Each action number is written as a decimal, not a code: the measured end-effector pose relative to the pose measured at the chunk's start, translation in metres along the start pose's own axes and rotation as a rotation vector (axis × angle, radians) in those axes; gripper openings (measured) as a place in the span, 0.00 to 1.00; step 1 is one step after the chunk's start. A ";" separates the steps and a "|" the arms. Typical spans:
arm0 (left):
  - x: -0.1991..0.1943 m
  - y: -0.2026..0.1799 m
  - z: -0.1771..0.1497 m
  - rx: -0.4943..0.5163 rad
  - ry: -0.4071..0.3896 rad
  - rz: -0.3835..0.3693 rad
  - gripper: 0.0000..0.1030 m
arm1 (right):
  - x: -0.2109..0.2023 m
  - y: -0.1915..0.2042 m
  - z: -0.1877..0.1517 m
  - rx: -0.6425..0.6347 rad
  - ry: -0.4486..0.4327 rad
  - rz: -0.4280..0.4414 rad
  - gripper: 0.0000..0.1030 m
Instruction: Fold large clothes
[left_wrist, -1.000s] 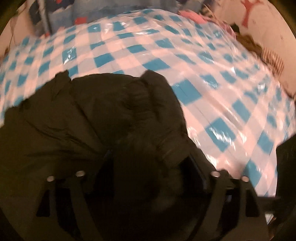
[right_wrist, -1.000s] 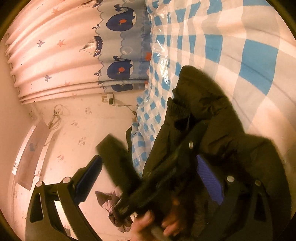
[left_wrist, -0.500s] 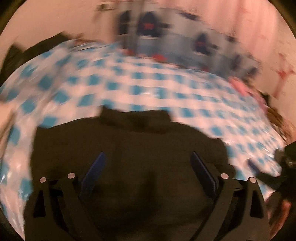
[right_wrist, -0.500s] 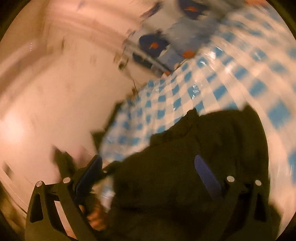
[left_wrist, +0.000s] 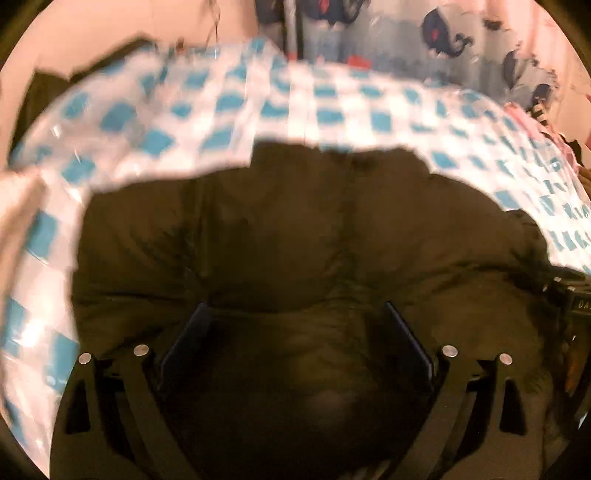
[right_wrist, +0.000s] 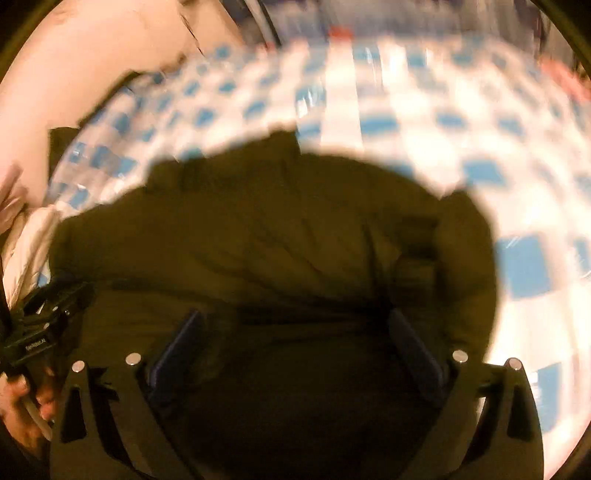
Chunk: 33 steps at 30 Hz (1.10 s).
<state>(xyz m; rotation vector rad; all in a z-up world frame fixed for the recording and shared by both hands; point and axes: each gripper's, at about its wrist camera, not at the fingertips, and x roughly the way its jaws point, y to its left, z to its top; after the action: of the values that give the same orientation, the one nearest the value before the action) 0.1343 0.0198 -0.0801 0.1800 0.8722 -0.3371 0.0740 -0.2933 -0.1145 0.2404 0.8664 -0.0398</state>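
Observation:
A large dark jacket (left_wrist: 295, 236) lies bunched on the blue-and-white checked cover (left_wrist: 229, 110), collar end toward the far side. My left gripper (left_wrist: 295, 328) hovers over its near part, open wide, blue pads apart with nothing pinched. My right gripper (right_wrist: 297, 336) also stands open above the jacket (right_wrist: 280, 236), which lies under the jaws and not pressed between them. In the right wrist view the left gripper (right_wrist: 40, 314) shows at the left edge, held by a hand (right_wrist: 22, 413). The right gripper's body (left_wrist: 570, 306) shows at the right edge of the left wrist view. Both views are blurred.
A whale-print curtain (left_wrist: 461, 40) hangs behind the far edge of the cover. A pink wall (right_wrist: 92, 55) stands at the far left. Dark cloth (left_wrist: 48, 88) lies at the far left corner, and pink and striped things (left_wrist: 535, 110) at the far right.
The left gripper pulled back from the bunched fabric that filled its jaws and now looks over the whole jacket. The right view rolled from wall and curtain to upright above the jacket.

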 end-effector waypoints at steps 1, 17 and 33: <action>-0.007 -0.001 -0.001 0.021 -0.017 0.010 0.87 | -0.010 0.003 -0.004 -0.018 -0.030 -0.017 0.93; -0.078 0.060 -0.045 0.000 0.079 -0.029 0.89 | -0.077 -0.058 -0.052 0.085 0.106 0.150 0.94; -0.195 0.193 -0.261 -0.533 0.297 -0.254 0.89 | -0.184 -0.086 -0.244 0.365 0.405 0.516 0.94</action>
<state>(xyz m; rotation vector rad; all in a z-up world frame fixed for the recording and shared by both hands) -0.0992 0.3176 -0.0903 -0.3866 1.2523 -0.3060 -0.2393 -0.3338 -0.1430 0.8295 1.1735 0.3447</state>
